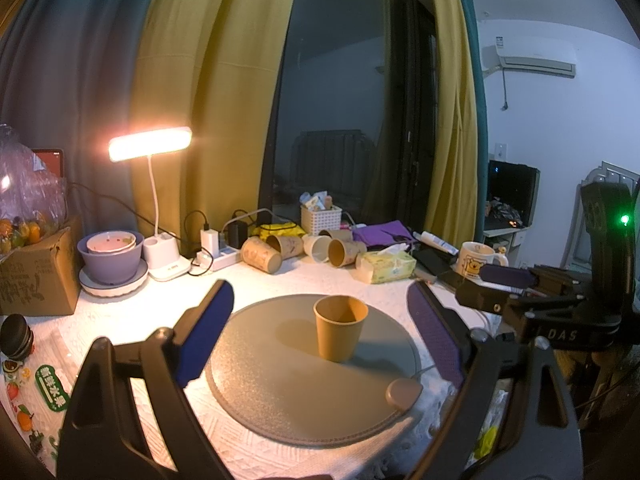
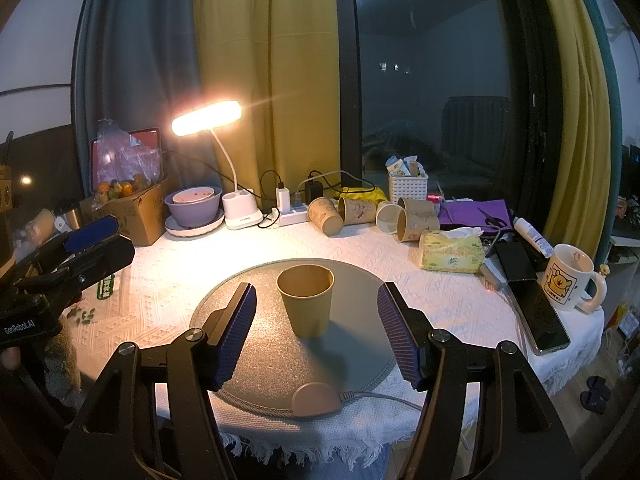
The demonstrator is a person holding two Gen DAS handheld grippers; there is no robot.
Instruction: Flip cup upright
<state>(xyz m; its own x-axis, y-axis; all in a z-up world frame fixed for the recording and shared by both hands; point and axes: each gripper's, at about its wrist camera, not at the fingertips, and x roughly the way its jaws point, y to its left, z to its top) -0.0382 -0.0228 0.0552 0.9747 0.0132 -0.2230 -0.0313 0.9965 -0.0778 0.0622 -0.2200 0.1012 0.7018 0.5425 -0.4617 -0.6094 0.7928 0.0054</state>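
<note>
A brown paper cup [image 1: 340, 328] stands upright, mouth up, on a round grey mat [image 1: 272, 392]. It also shows in the right wrist view [image 2: 306, 300] on the mat [image 2: 352, 356]. My left gripper [image 1: 320, 308] is open and empty, its blue-padded fingers [image 1: 208, 328] spread wide on either side of the cup, apart from it. My right gripper [image 2: 316, 300] is open and empty, its fingers [image 2: 236, 332] either side of the cup without touching. The right gripper shows at the right of the left wrist view [image 1: 508, 280]; the left gripper shows at the left of the right wrist view [image 2: 92, 236].
Several paper cups [image 2: 360, 212] lie on their sides at the back. A lit desk lamp [image 2: 236, 184], a purple bowl [image 2: 196, 208], a tissue pack [image 2: 452, 256], a white mug [image 2: 568, 280], a phone [image 2: 540, 312] and a cardboard box [image 2: 136, 212] ring the mat. A cable [image 2: 380, 398] leaves the mat's front.
</note>
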